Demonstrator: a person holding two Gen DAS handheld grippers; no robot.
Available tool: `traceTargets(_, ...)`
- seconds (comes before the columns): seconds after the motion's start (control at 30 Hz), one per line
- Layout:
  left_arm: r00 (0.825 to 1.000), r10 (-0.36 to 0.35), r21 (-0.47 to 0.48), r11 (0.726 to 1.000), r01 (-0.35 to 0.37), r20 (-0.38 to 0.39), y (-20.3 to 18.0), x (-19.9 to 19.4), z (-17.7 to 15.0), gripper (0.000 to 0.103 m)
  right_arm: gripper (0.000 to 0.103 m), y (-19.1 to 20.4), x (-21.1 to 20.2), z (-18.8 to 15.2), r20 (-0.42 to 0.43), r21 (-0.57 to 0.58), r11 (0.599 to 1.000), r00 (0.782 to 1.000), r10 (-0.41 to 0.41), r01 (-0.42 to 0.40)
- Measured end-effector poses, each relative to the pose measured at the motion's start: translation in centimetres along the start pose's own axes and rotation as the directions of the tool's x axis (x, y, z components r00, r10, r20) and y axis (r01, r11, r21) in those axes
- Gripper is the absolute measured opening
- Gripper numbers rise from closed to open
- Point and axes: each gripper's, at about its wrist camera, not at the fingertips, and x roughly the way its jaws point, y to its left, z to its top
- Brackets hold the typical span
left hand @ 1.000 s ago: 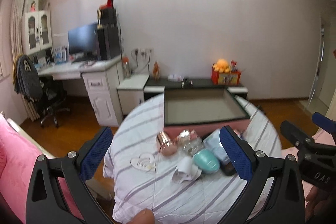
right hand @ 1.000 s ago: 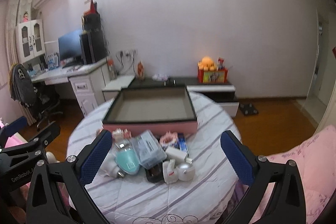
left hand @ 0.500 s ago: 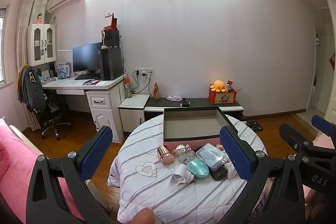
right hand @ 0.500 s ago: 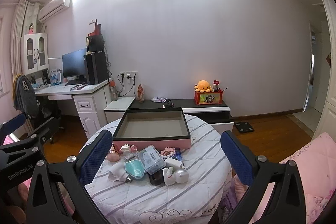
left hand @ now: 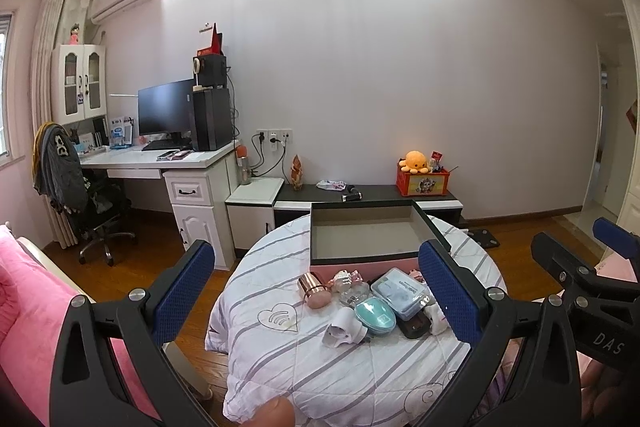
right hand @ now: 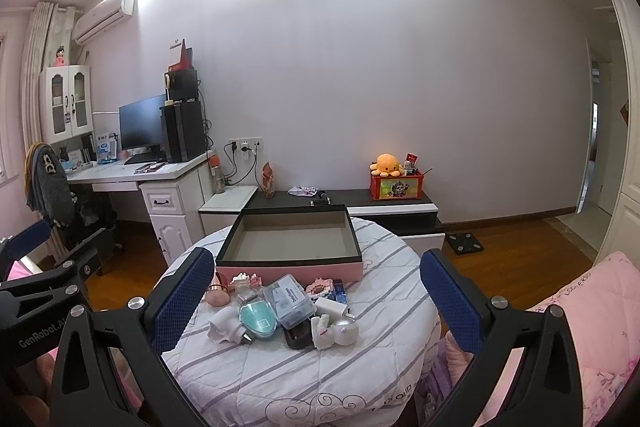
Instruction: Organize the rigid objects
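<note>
Both grippers, left gripper (left hand: pixel 316 291) and right gripper (right hand: pixel 316 299), hang wide open and empty; the cluttered pile with the teal oval case (right hand: pixel 258 321) lies ahead, nearer the right, before the empty pink-sided box (right hand: pixel 290 271).

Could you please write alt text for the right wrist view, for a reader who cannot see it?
The open, empty right gripper faces a round table in a striped cloth, where small items such as a teal case lie heaped before an empty pink-sided box. A desk and low cabinet line the wall behind.
</note>
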Motion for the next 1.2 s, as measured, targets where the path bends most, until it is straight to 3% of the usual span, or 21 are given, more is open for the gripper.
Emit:
traceTargets(0.33,1.0,-0.005,-0.002,1.0,0.005,-0.03,-0.1,1.2,-0.5,0.103,0.103,0.0,1.0,-0.4,-0.025,-0.001,1.0,1.0,0.001,-0.001)
traceTargets(0.8,0.987,-0.005,-0.004,1.0,0.005,-0.159,0.2,8.5,-2.8,0.103,0.103,-0.6,7.7,-2.1,-0.15,-0.01,1.0,0.989,0.0,-0.001)
traceTargets(0.9,0.973,0.007,0.01,1.0,-0.005,-0.229,0.5,12.2,-5.1,0.103,0.103,-1.6,11.4,-4.1,-0.235,-0.008,1.0,0.972,-0.022,0.021)
traceTargets(1.03,0.93,-0.005,0.011,1.0,0.009,-0.367,1.0,18.5,-9.1,0.103,0.103,-3.4,17.0,-7.4,-0.369,0.019,0.999,0.929,-0.019,0.028)
traceTargets(1.2,0.894,-0.01,0.001,1.0,0.012,-0.448,1.3,23.8,-11.1,0.103,0.103,-4.0,21.3,-9.3,-0.44,0.033,0.999,0.898,0.001,0.015)
